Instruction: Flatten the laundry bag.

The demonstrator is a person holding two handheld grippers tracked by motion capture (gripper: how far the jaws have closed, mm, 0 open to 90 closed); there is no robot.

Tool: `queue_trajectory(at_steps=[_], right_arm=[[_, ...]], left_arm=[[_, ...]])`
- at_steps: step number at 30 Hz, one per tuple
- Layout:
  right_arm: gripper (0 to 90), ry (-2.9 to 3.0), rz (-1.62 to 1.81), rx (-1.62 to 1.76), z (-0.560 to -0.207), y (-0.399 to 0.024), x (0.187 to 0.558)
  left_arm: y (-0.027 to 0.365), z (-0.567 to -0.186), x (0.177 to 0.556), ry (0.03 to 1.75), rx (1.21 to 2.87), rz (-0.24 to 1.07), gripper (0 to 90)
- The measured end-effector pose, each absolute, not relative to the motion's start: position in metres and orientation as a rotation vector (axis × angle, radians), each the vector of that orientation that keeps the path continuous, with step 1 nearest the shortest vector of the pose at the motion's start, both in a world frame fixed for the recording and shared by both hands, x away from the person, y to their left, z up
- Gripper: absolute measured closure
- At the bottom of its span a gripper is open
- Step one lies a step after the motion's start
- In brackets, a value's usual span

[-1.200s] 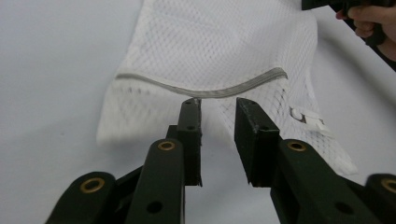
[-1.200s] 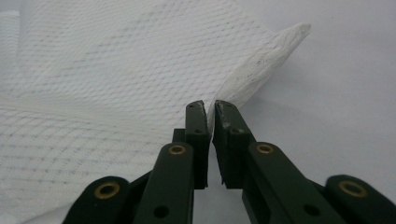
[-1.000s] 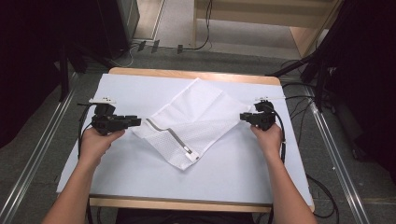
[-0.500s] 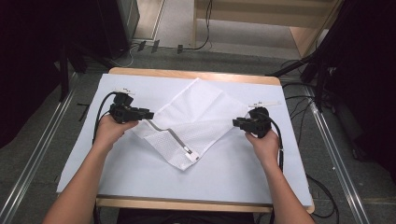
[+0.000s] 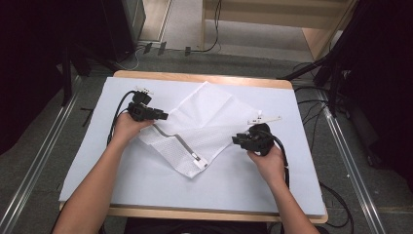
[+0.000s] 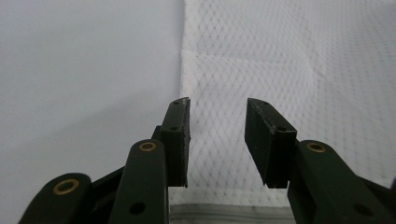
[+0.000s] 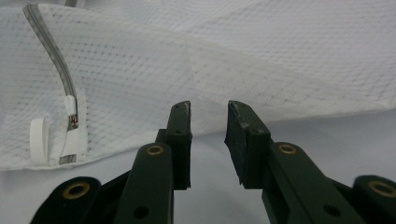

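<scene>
A white mesh laundry bag (image 5: 204,124) lies partly folded in the middle of a table (image 5: 195,78) covered by a white sheet (image 5: 97,161). One flap is already turned over, so the grey zipper (image 5: 178,141) runs in a bent line across the top and ends at a corner near the person's side. The folding looks only begun — the bag is still an uneven, skewed shape, and the corners and edges remain to be brought together and flattened.

The left gripper (image 5: 163,117) sits at the bag's left edge. In the left gripper view its jaws have just been opening and stand apart above the mesh, with no cloth pinched between the pads. The right gripper (image 5: 236,140) points at the bag's right-hand edge; its jaws have also just been opening a little, and in the right gripper view they stand a narrow gap apart, just short of the folded edge, holding nothing.

The bag lies flat and thin — nothing appears to be inside it. A small white tab (image 7: 38,133) hangs by the zipper's end.
</scene>
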State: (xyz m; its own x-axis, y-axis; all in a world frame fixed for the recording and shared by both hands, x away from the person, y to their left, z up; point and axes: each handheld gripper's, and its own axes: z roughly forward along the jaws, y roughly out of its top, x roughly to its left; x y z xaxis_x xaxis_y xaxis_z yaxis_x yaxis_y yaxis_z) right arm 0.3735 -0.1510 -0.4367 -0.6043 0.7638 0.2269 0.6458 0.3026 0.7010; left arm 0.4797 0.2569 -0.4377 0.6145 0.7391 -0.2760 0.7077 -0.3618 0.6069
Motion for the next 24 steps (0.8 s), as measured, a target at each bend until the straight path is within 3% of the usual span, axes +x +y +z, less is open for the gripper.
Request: queue_trajectory(at_steps=[12,15,20,24], right_arm=[[71.7,2.399,1.169,1.361,-0.444,-0.161,0.369],[71.7,2.391,1.171,1.382,-0.444,-0.163,0.370],[71.7,2.395,1.168,1.383,-0.445,-0.163,0.372],[71.7,2.395,1.162,1.391,-0.447,-0.162,0.374]], left_arm=[[0.250,-0.455,0.489,1.121,2.132,0.070,60.3],[0.249,-0.456,0.488,1.114,2.134,0.059,64.0],[0.248,-0.458,0.487,1.119,2.136,0.002,85.0],[0.246,-0.457,0.487,1.126,2.156,0.004,89.8]])
